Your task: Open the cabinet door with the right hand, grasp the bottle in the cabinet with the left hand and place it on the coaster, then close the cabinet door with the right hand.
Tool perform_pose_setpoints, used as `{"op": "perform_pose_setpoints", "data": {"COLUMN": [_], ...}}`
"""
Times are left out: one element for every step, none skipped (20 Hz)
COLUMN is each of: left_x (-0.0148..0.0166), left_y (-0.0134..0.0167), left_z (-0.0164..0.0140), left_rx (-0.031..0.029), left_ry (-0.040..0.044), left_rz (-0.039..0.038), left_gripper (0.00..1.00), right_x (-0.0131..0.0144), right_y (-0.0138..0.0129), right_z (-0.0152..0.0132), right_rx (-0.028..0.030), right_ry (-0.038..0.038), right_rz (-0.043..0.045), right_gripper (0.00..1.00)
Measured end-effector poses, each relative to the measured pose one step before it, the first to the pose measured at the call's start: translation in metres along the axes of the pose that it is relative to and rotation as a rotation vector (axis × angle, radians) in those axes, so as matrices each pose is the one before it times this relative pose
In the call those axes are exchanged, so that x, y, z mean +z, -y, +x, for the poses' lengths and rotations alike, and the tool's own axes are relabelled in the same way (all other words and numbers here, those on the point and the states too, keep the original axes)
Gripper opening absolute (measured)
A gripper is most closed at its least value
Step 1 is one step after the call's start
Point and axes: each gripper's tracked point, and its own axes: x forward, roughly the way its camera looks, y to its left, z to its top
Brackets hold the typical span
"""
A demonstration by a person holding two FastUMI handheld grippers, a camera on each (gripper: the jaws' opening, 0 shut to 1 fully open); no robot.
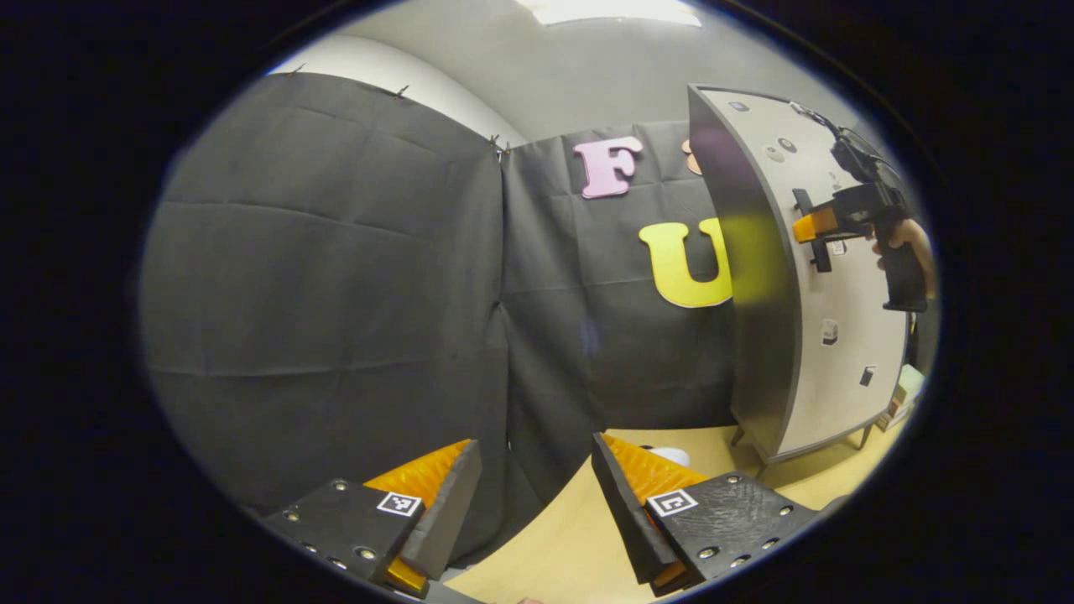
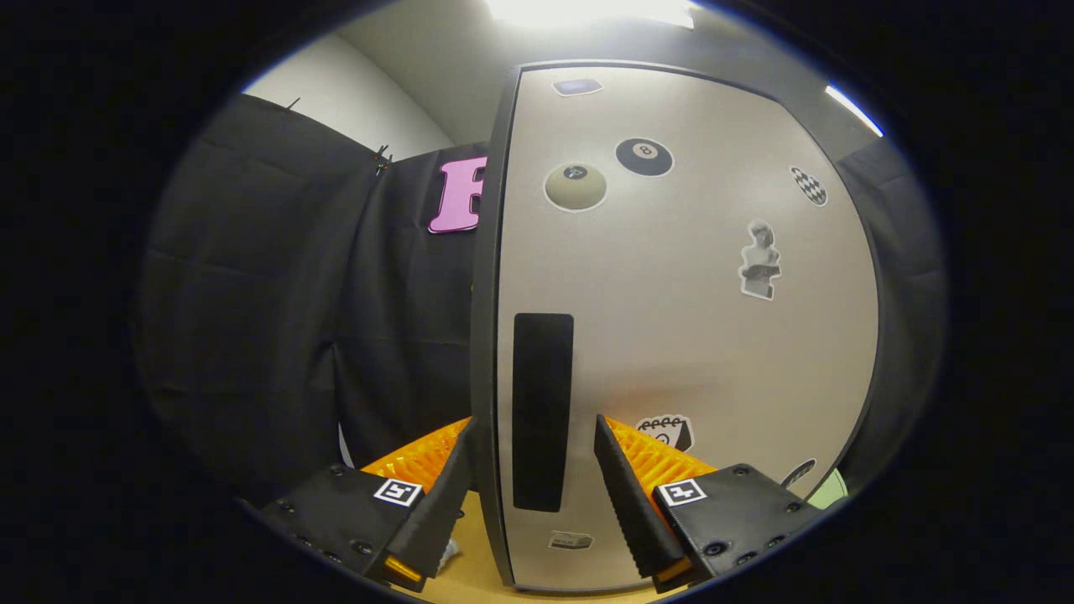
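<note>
Where I am: at the front of the cabinet (image 2: pixel 688 335), which stands on the far right part of the worktop (image 1: pixel 579 537)
Right gripper (image 2: pixel 529 470): my two fingers are spread apart, one on each side of the long black handle (image 2: pixel 542 411), not pinching it yet
Door (image 2: pixel 671 277): it looks shut or almost shut, I see its pale front with stickers
Left gripper (image 1: pixel 537 495): fingers wide apart, holding nothing, low over the near edge of the worktop
Far off: from the left gripper view I see my right gripper at the handle on the cabinet front
Bottle: I think it is inside the cabinet, behind the door, so I cannot see it
Coaster: a small white thing (image 1: pixel 671 455) sits on the worktop past my left fingers, but I cannot tell if that is it
What could go wrong: if I pull before I squeeze, my fingers may slip off the handle and the door stays shut
Also: a hard yank could rock the cabinet on its thin legs (image 1: pixel 862 436)
</note>
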Motion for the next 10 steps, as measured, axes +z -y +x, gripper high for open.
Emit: {"op": "perform_pose_setpoints", "data": {"left_x": [-0.00107,0.00029,-0.00117,0.00123,0.00000,0.00120,0.00011,0.00019,0.00100,0.00221], "left_y": [0.00131,0.00101,0.00110,0.00063,0.00172,0.00185,0.00237,0.00245,0.00292,0.00306], "left_z": [0.00005,0.00055,-0.00310,-0.00145,-0.00084,-0.00172,-0.00107,-0.00167,0.00048,0.00094], "left_rx": [-0.00056,-0.00132,-0.00161,-0.00119,-0.00231,-0.00287,-0.00498,-0.00345,-0.00188,-0.00175], "left_ry": [-0.00148,-0.00014,0.00060,0.00147,0.00250,0.00009,-0.00079,-0.00060,0.00029,0.00145], "left_rz": [0.00027,0.00146,0.00208,0.00256,0.00209,0.00111,-0.00029,0.00015,0.00062,0.00006], "left_gripper": [0.82,0.80,0.80,0.80,0.80,0.82,0.82,0.80,0.82,0.82], "right_x": [-0.00513,-0.00341,-0.00205,0.00017,-0.00055,0.00012,-0.00103,0.00164,-0.00240,0.00088], "right_y": [-0.00071,-0.00048,0.00811,-0.00053,-0.00027,-0.00022,0.00035,-0.00155,0.00036,-0.00007], "right_z": [0.00447,0.00265,0.00197,0.00027,-0.00005,-0.00041,-0.00117,-0.00595,0.00350,-0.00247], "right_rx": [0.00680,-0.00288,-0.03440,0.00265,0.00431,0.00773,0.01020,0.01304,0.01571,0.01477], "right_ry": [-0.01525,-0.01622,-0.00907,-0.00178,-0.00996,-0.00815,-0.01414,-0.00014,-0.01359,0.00163], "right_rz": [0.01016,0.00923,0.00215,0.02079,0.01180,0.01165,0.00100,-0.00018,-0.00473,0.00434], "right_gripper": [0.79,0.74,0.55,0.46,0.36,0.33,0.28,0.17,0.18,0.18]}}
